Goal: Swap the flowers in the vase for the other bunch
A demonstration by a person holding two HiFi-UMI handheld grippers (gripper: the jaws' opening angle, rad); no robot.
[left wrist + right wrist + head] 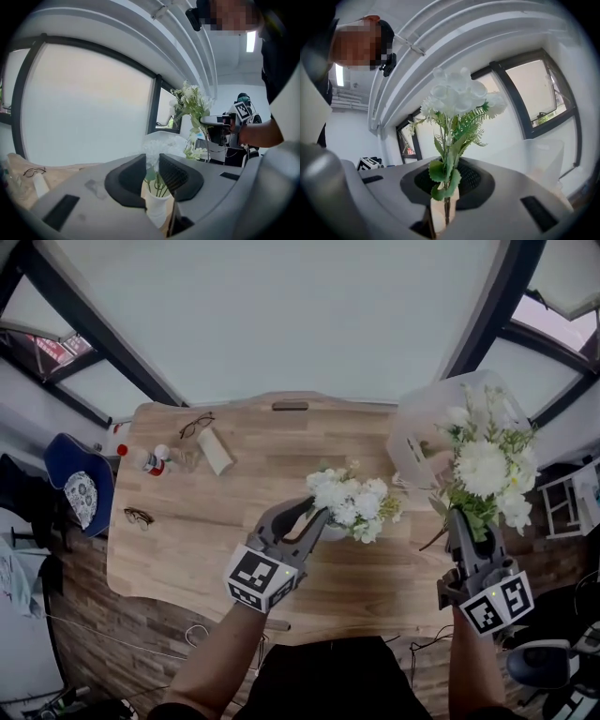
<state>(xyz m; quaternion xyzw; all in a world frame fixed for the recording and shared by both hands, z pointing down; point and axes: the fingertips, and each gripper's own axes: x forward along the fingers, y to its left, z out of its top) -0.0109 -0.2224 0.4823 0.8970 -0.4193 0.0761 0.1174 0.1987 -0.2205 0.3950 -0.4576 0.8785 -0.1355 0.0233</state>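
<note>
Over the middle of the wooden table [216,512], the white vase [331,533] stands upright with its white flowers [349,498] still in it. Nearer by far is the left gripper [315,517]. It points at the vase from the person's side, roughly level, with its tips at the foot of the blooms just above the vase's mouth. Its jaws stand a little apart, the upright stems showing straight ahead through the gap, and I see no pad pressing on them. Right of the vase and apart from it, the right gripper [457,521] is clenched on the stems of the other bunch [487,470], held upright off the table. To my eye the left claw need only close across the stems and lift straight up.
</note>
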